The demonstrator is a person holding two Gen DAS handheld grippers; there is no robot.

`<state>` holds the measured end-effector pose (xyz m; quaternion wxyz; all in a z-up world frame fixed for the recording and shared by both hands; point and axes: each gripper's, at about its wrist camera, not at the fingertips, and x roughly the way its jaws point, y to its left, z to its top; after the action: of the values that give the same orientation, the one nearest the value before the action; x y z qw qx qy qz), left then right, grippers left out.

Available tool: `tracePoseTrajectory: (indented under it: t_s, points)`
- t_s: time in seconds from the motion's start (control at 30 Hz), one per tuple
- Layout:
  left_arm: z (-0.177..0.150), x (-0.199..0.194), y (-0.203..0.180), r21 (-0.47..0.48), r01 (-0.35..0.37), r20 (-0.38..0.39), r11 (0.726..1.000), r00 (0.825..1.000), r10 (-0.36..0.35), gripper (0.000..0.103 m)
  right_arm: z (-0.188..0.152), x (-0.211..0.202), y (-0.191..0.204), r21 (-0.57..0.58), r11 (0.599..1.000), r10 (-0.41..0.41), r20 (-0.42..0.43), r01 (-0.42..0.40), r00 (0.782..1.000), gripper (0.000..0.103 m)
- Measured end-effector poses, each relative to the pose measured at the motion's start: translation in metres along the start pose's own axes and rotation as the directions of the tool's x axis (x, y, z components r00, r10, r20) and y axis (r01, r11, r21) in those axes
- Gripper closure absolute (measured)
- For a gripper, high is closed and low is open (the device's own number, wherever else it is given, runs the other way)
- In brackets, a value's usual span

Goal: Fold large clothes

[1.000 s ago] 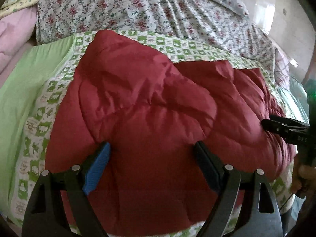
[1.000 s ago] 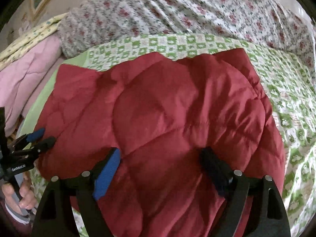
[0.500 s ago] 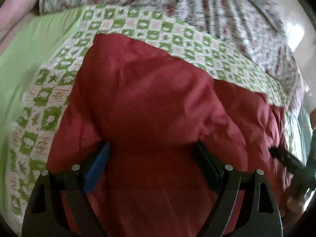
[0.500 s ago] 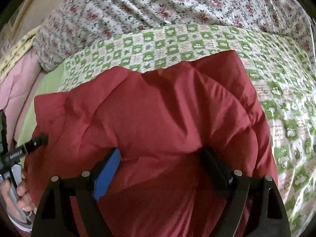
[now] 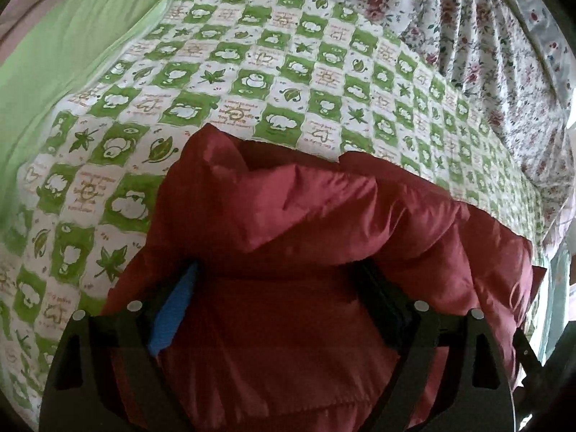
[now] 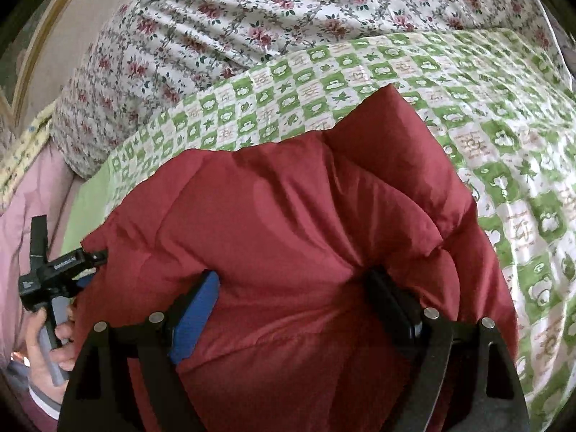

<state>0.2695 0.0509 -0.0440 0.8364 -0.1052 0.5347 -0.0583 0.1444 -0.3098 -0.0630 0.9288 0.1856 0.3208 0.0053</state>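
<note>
The left gripper [image 5: 277, 309], a black two-finger clamp with one blue-padded finger [image 5: 174, 318] and one dark one, points steeply down; its fingers are spreading, thick red padded cloth bulging between them. The right gripper [image 6: 291, 309], of the same build, tilts down with fingers wide apart around the cloth. A hand [image 6: 46, 342] grips the left handle, perhaps loosely.

Bed sheet [image 5: 252, 72], green-checked; red padded garment [image 5: 288, 234], floral quilt [image 6: 270, 18] directly on it.
</note>
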Motion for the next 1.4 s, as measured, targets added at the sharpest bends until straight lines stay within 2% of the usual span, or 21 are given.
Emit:
tracePoseTrajectory:
  t_s: [0.1, 0.23, 0.43, 0.5, 0.6, 0.73, 0.83, 0.93, 1.07, 1.13, 1.27, 1.4]
  points:
    - [0.0, -0.006, -0.001, 0.006, 0.005, 0.012, 1.0, 1.0, -0.005, 0.013, 0.0, 0.003, 0.001, -0.007, 1.0, -0.009, -0.003, 0.009, 1.0, 0.018]
    - [-0.014, -0.036, 0.001, 0.024, 0.071, 0.061, 0.997, 0.996, -0.072, 0.013, -0.001, 0.004, -0.001, -0.013, 1.0, -0.001, -0.003, 0.001, 1.0, 0.018]
    - [-0.071, -0.094, -0.013, 0.145, 0.129, 0.141, 0.981, 0.979, -0.149, 0.013, -0.001, 0.005, -0.003, -0.012, 1.0, 0.009, 0.002, -0.009, 1.0, 0.017]
    - [-0.097, -0.112, -0.018, 0.193, 0.165, 0.146, 0.967, 0.97, -0.195, 0.013, -0.001, 0.005, -0.003, -0.011, 1.0, 0.01, 0.003, -0.01, 1.0, 0.017]
    - [-0.125, -0.123, -0.026, 0.237, 0.187, 0.13, 0.953, 0.966, -0.222, 0.013, -0.002, 0.004, -0.002, -0.012, 1.0, 0.01, 0.009, -0.009, 1.0, 0.017]
    - [-0.143, -0.129, -0.03, 0.284, 0.129, 0.136, 0.95, 0.975, -0.173, 0.013, -0.002, -0.008, 0.0, -0.012, 0.999, 0.04, 0.016, -0.04, 0.999, 0.017]
    - [-0.145, -0.129, -0.023, 0.284, 0.105, 0.147, 0.953, 0.977, -0.152, 0.013, -0.008, -0.046, 0.008, -0.015, 0.999, 0.049, 0.065, -0.048, 0.997, 0.015]
    - [-0.146, -0.115, -0.014, 0.263, 0.103, 0.116, 0.959, 0.984, -0.137, 0.013, -0.025, -0.075, 0.023, -0.087, 0.994, 0.076, 0.078, -0.069, 0.994, 0.016]
    - [-0.152, -0.1, -0.006, 0.259, 0.073, 0.119, 0.963, 0.987, -0.107, 0.013, -0.064, -0.102, 0.041, -0.191, 0.98, 0.057, 0.056, -0.046, 0.997, 0.016]
    - [-0.154, -0.098, -0.006, 0.264, 0.066, 0.122, 0.962, 0.987, -0.101, 0.012, -0.079, -0.106, 0.043, -0.217, 0.975, 0.048, 0.037, -0.039, 0.998, 0.016]
    - [-0.156, -0.094, -0.009, 0.276, 0.051, 0.128, 0.96, 0.988, -0.089, 0.011, -0.095, -0.086, 0.038, -0.252, 0.967, -0.039, 0.0, 0.038, 0.999, 0.016]
    - [-0.157, -0.093, -0.009, 0.281, 0.042, 0.133, 0.959, 0.988, -0.082, 0.01, -0.091, -0.069, 0.021, -0.179, 0.984, -0.015, -0.016, 0.012, 1.0, 0.015]
